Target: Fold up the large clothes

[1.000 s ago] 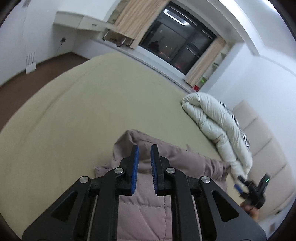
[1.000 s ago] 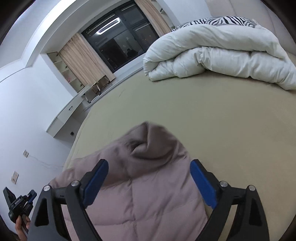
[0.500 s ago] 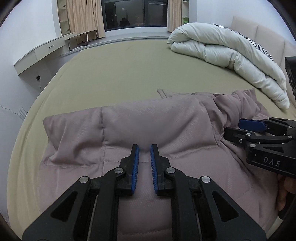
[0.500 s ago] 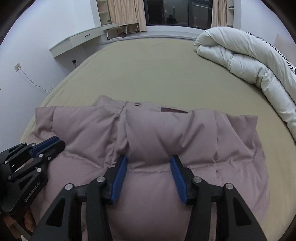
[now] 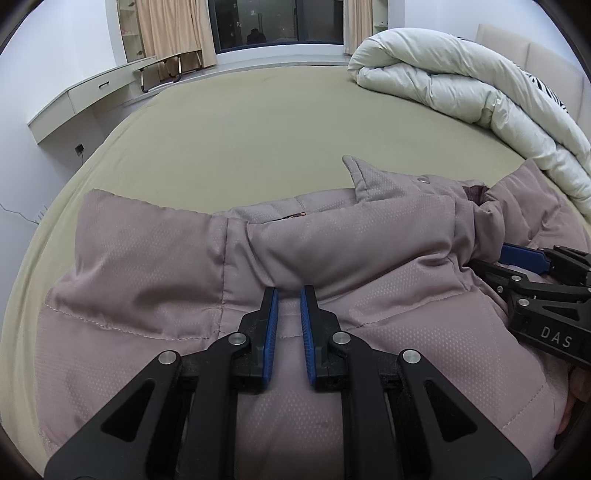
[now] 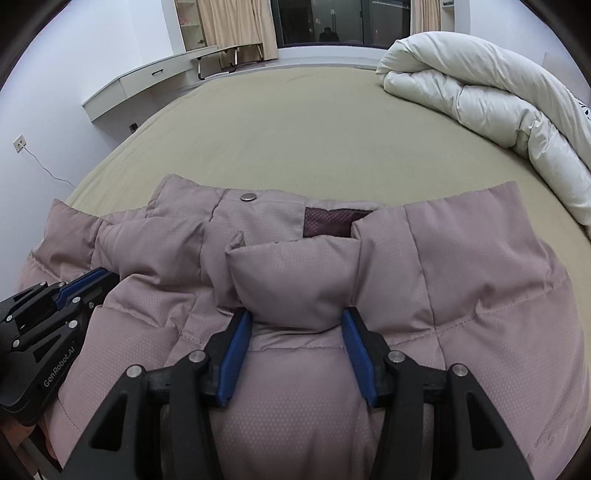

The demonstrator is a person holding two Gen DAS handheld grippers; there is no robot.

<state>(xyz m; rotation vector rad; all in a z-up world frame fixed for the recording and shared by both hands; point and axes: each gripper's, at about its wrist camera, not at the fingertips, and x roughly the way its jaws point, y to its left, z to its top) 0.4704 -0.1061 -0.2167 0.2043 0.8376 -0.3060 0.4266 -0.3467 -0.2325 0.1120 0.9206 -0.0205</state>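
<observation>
**Jacket, quilted, mauve: laid on bed with two grippers at its near side**

Item: jacket (image 6: 461,258), padded, dusty mauve. It lies spread across the near end of an olive-sheeted bed (image 5: 258,129), which lies directly under it and runs on beyond it. The collar end is turned away from both cameras. A puffy roll of fabric runs across the jacket's middle.

Details on the jacket: a metal snap button (image 6: 248,196) sits at the far edge. A dark maroon mesh patch (image 6: 332,221) sits just right of the snap, partly tucked behind the roll.

Left gripper (image 5: 288,295): over the jacket's left half, pointing steeply down. Its jaws are all but closed, with only a narrow slit between the blue pads. The tips touch the underside of the roll. Whether any fabric is pinched in the slit cannot be told.

Right gripper (image 6: 295,317): over the jacket's right half. Its jaws have just been closing and now stand about half apart. A bulging section of the roll fills the gap, with a blue pad pressed on each side of it.

Surroundings: a white duvet (image 5: 443,85) is bunched beyond the jacket to its right. A wall-mounted desk (image 5: 74,99) is beyond the jacket to its left. A dark window (image 5: 277,22) with beige curtains is at the far wall, straight past the jacket.
</observation>
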